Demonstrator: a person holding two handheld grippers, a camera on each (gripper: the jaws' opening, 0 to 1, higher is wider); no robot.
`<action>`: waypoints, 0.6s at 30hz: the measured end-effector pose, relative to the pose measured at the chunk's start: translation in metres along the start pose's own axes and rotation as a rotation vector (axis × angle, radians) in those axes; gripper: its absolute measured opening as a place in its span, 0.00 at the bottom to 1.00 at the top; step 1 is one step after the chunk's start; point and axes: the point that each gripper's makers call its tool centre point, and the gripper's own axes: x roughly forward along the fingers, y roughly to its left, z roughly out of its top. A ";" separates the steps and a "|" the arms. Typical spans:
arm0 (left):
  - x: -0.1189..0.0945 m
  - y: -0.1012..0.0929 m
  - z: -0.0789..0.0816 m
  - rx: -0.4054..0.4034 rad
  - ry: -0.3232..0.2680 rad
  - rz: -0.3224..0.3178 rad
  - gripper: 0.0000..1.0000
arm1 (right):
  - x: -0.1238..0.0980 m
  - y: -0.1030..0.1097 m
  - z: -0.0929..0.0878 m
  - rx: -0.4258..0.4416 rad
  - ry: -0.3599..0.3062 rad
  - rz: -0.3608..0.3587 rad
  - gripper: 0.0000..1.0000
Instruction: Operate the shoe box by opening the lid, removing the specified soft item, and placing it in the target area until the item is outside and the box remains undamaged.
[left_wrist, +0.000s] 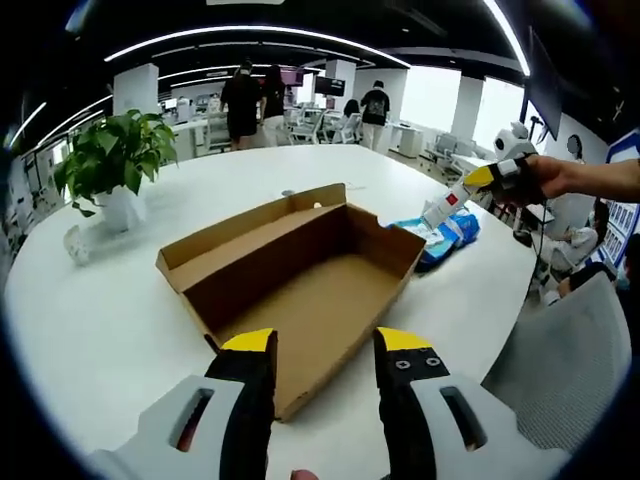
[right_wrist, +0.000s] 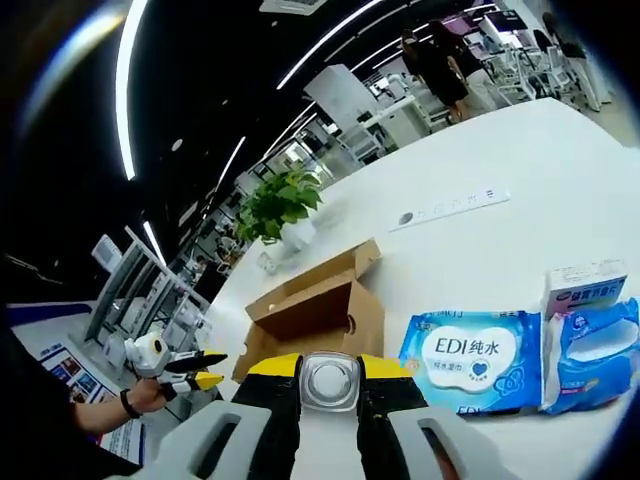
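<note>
An open brown cardboard shoe box (left_wrist: 300, 285) lies on a large white surface (left_wrist: 110, 330), its lid folded back flat on the far side and its inside bare. In the left gripper view the box sits straight ahead of the left hand-held gripper (left_wrist: 326, 342), whose two black, yellow-tipped jaws stand apart with nothing between them, hovering at the box's near corner.

Just beyond the box's right end lies a blue-and-white soft pack of wipes (left_wrist: 445, 235), resting on the surface outside the box. In the right gripper view this pack (right_wrist: 470, 358) reads "EDI", with a second blue pack (right_wrist: 598, 350) and a small white carton (right_wrist: 583, 287) touching its right side.

The right hand-held gripper (left_wrist: 470, 182), held by a person's hand (left_wrist: 560, 178), hangs above the wipes; its jaws are close together on a white tube-like item (left_wrist: 442, 208) with a red label. In its own view a round metal cap (right_wrist: 329, 382) sits between the jaws.

A potted green plant (left_wrist: 112, 160) stands at the surface's far left. People stand among desks in the office behind.
</note>
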 end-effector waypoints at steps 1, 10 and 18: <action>0.000 0.000 0.000 -0.001 0.000 0.000 0.39 | -0.001 -0.003 0.005 0.002 -0.007 -0.004 0.16; -0.001 0.000 -0.001 -0.020 -0.003 0.011 0.39 | -0.007 -0.023 0.038 -0.059 -0.005 -0.067 0.16; -0.005 0.005 -0.007 -0.055 -0.010 0.029 0.39 | -0.005 -0.045 0.059 -0.124 0.042 -0.132 0.16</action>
